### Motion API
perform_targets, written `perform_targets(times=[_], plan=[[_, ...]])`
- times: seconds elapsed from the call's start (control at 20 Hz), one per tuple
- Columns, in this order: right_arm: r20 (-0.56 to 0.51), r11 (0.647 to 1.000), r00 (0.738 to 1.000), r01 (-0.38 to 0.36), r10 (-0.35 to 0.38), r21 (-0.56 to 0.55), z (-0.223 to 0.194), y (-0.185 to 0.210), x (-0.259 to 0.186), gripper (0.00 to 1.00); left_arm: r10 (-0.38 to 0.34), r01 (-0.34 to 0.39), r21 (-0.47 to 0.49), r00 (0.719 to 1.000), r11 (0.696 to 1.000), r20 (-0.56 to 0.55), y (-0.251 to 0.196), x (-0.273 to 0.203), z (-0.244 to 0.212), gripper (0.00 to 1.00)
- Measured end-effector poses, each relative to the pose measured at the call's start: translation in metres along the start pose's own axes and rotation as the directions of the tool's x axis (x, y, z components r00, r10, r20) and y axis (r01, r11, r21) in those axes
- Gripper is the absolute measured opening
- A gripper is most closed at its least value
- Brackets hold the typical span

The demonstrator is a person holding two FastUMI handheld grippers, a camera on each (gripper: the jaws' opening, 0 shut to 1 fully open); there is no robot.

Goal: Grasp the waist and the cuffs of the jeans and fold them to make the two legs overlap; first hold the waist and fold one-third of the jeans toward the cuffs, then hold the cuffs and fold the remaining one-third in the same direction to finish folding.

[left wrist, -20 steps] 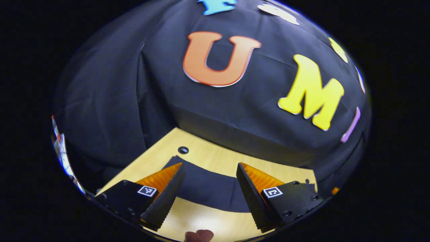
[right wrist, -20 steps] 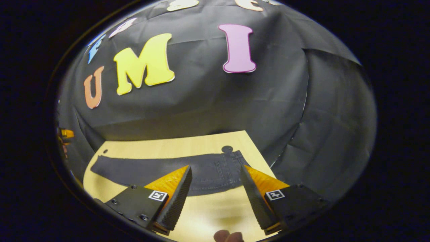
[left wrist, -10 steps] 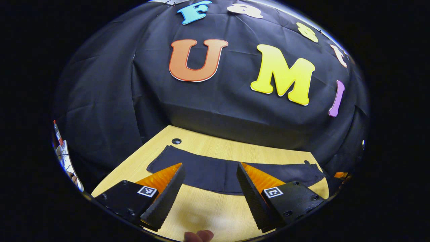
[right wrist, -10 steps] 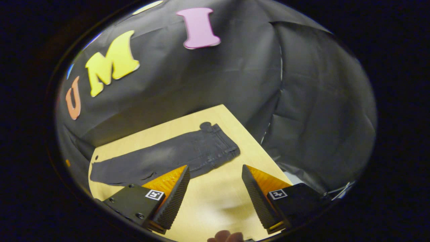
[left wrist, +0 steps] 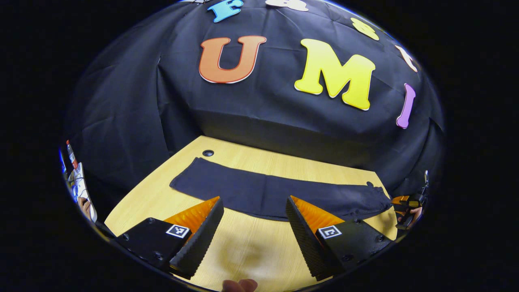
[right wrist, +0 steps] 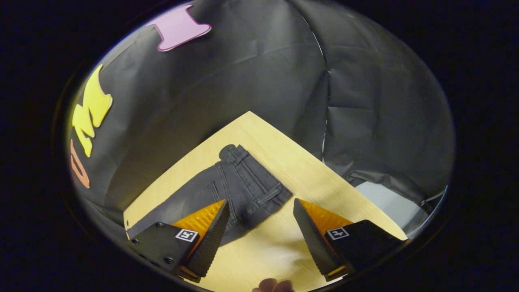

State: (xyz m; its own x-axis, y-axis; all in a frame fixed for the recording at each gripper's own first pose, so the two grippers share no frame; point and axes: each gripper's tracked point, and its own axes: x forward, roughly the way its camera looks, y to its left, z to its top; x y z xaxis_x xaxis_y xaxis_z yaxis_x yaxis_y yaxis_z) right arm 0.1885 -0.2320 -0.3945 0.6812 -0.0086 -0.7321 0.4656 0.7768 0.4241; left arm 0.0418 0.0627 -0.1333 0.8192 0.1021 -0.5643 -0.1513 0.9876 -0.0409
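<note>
Dark jeans (left wrist: 267, 192) lie flat across the wooden table (left wrist: 243, 251), legs overlapped in one long strip. Their cuffs (left wrist: 184, 178) point left and the waist (left wrist: 375, 198) right in the left gripper view. My left gripper (left wrist: 253, 231) hovers open above the table, just short of the middle of the legs. In the right gripper view the waist (right wrist: 253, 184) with belt loops lies just ahead of my right gripper (right wrist: 259, 237), which is open and holds nothing. The right gripper (left wrist: 407, 202) also shows far off at the right edge, near the waist.
A round cable hole (left wrist: 208, 153) sits in the table near the cuffs. The table's right corner (right wrist: 399, 235) drops off to a pale floor (right wrist: 385, 202). Black cloth walls stand behind the table's far edges.
The left gripper has pulled back and up, so the whole length of the jeans now shows. The right gripper has swung right toward the waist end. Both remain open.
</note>
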Motion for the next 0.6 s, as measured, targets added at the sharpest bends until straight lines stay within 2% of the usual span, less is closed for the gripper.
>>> perform_targets(times=[0.05, 0.1, 0.15, 0.25, 0.4, 0.6], plan=[[-0.011, 1.000, 1.000, -0.004, 0.004, 0.014, 0.002, 0.002, 0.008, 1.00, 0.008, -0.008, 0.004, 1.000, 1.000, -0.004, -0.001, 0.001, -0.003, 0.99], [-0.018, 1.000, 1.000, -0.004, 0.004, 0.022, 0.002, 0.002, 0.015, 0.94, 0.016, -0.016, 0.011, 1.000, 1.000, -0.006, -0.001, 0.001, -0.004, 0.99], [-0.024, 0.999, 1.000, 0.003, -0.002, 0.034, 0.004, 0.003, 0.027, 0.99, 0.025, -0.025, 0.016, 1.000, 1.000, -0.017, -0.001, 0.000, -0.007, 0.99], [-0.029, 0.999, 1.000, 0.013, -0.012, 0.050, 0.004, 0.006, 0.037, 0.99, 0.042, -0.042, 0.025, 0.999, 0.999, -0.025, 0.004, -0.002, -0.008, 0.99], [-0.028, 0.994, 0.994, 0.104, -0.103, 0.024, 0.001, -0.009, 0.039, 0.94, 0.073, -0.072, 0.027, 0.997, 0.997, -0.028, 0.016, -0.002, -0.006, 0.99], [-0.036, 0.991, 0.993, 0.119, -0.117, 0.061, 0.001, -0.011, 0.047, 0.94, 0.102, -0.102, -0.002, 0.994, 0.995, -0.036, 0.031, -0.006, -0.009, 0.99]])
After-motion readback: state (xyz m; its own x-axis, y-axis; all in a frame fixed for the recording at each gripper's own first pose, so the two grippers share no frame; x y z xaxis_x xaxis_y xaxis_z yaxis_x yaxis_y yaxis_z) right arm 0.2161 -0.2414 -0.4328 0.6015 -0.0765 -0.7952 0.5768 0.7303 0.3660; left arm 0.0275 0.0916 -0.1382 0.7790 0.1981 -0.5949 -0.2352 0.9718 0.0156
